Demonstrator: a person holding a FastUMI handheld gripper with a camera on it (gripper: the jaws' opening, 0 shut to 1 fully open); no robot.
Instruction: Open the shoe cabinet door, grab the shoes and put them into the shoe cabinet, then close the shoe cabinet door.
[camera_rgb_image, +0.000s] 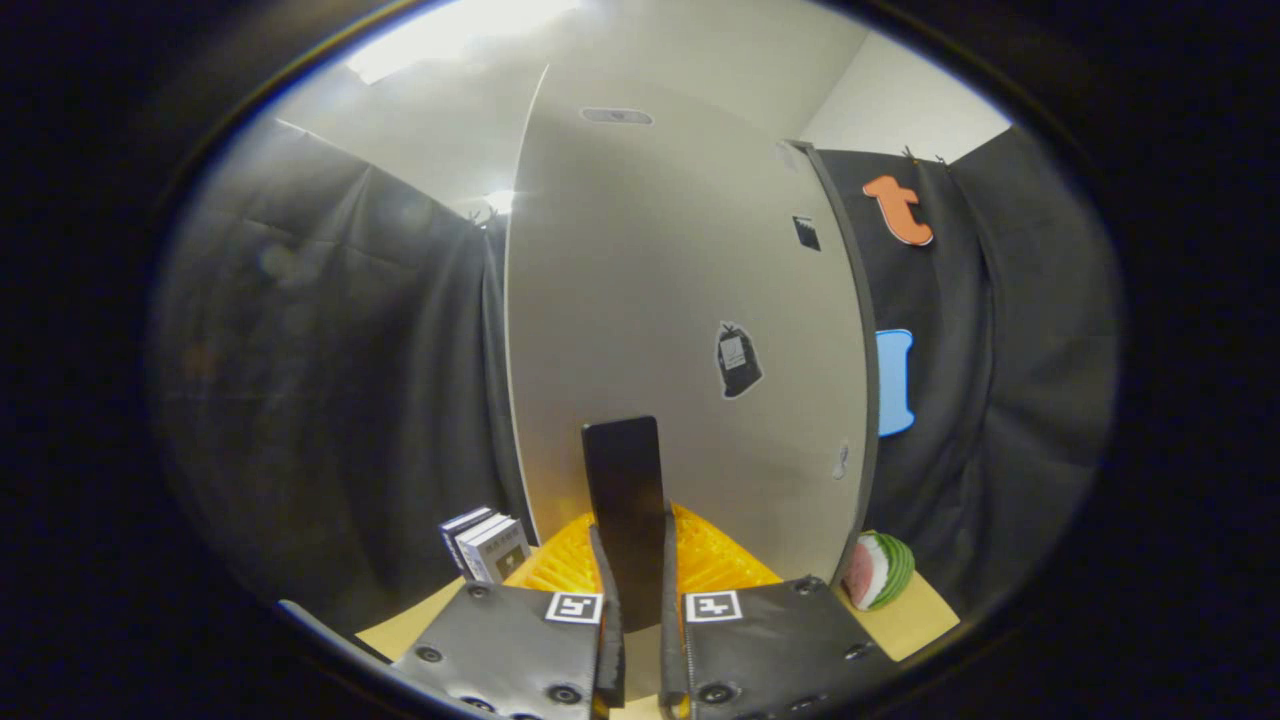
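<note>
Between the gripper (637, 560) fingers sat a flat dark handle (624, 505), pinched from both sides, on the smooth pale cabinet door (680, 300). Ribbed orange stuff (715, 560) behind was mostly hidden, couldn't tell what. Books (487, 545) and a watermelon-slice toy (878, 570) flanked it on the desk (905, 625).

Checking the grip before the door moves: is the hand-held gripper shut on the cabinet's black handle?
Shut, apparently: both fingers of the hand-held gripper flank the black handle with no visible gap.
</note>
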